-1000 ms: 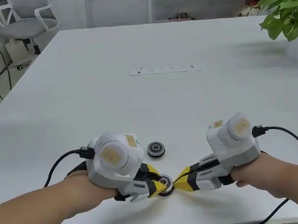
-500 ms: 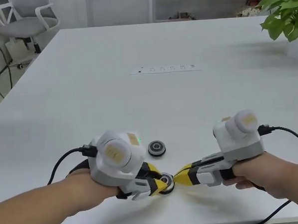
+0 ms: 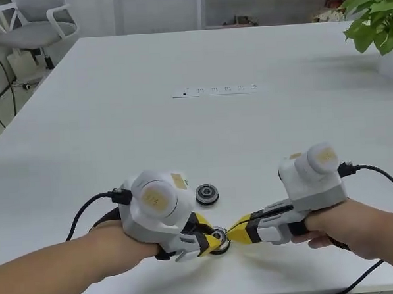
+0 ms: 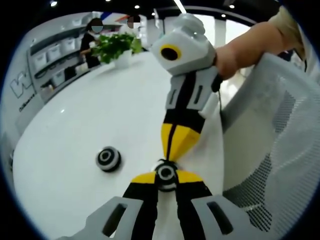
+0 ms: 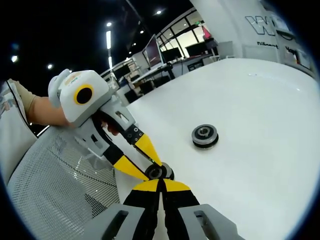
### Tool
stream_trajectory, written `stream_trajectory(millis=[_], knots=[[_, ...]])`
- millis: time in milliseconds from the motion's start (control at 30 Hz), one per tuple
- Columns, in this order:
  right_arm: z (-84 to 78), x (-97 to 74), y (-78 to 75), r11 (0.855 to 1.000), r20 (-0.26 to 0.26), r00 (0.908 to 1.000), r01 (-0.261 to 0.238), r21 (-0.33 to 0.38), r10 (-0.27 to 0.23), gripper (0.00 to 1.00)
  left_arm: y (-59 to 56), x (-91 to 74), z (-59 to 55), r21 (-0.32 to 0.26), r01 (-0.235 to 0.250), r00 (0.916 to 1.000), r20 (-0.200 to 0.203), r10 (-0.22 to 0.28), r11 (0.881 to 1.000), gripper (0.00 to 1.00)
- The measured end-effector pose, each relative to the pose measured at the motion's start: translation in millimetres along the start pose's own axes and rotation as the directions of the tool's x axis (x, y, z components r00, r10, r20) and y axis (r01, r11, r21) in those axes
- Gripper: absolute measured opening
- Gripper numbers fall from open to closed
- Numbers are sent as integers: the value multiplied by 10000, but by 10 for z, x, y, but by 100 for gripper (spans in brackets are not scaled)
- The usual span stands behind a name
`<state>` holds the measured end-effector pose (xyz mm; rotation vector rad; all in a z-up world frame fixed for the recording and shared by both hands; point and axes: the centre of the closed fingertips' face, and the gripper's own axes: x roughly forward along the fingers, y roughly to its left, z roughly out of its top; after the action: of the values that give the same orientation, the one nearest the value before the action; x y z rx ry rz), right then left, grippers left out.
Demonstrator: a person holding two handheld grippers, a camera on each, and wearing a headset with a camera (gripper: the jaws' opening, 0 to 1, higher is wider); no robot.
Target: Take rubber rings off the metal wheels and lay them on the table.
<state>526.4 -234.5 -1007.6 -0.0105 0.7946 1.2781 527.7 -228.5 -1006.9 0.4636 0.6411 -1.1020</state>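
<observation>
Both jaws of the left gripper (image 3: pixel 211 242) clamp a small metal wheel (image 3: pixel 219 238), held low near the front edge of the table (image 3: pixel 215 133). The right gripper (image 3: pixel 234 233) has its jaws pressed together, tips against that wheel's rim; whether they nip the rubber ring (image 4: pixel 159 172) is too small to tell. A second wheel (image 3: pixel 206 194) lies just beyond. Likely trouble: a hard tug slips off the ring, or twists the wheel out of the left jaws and over the edge.

The head view looks forward and down from above the loose wheel (image 3: pixel 206 194), on its near side. The left gripper view sits low to its left (very close), facing right; the right gripper view mirrors that. All three share the wheel.
</observation>
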Motion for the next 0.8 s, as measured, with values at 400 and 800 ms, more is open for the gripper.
stream_trajectory(millis=[400, 800], knots=[[12, -1, 4, 9999, 95, 10000, 10, 132, -11, 0, 5, 2, 1, -36, -60, 10000, -46, 60, 10000, 13], [74, 52, 107, 9995, 215, 9993, -320, -60, 321, 0, 6, 1, -2, -80, -122, 9999, -93, 121, 9999, 13]])
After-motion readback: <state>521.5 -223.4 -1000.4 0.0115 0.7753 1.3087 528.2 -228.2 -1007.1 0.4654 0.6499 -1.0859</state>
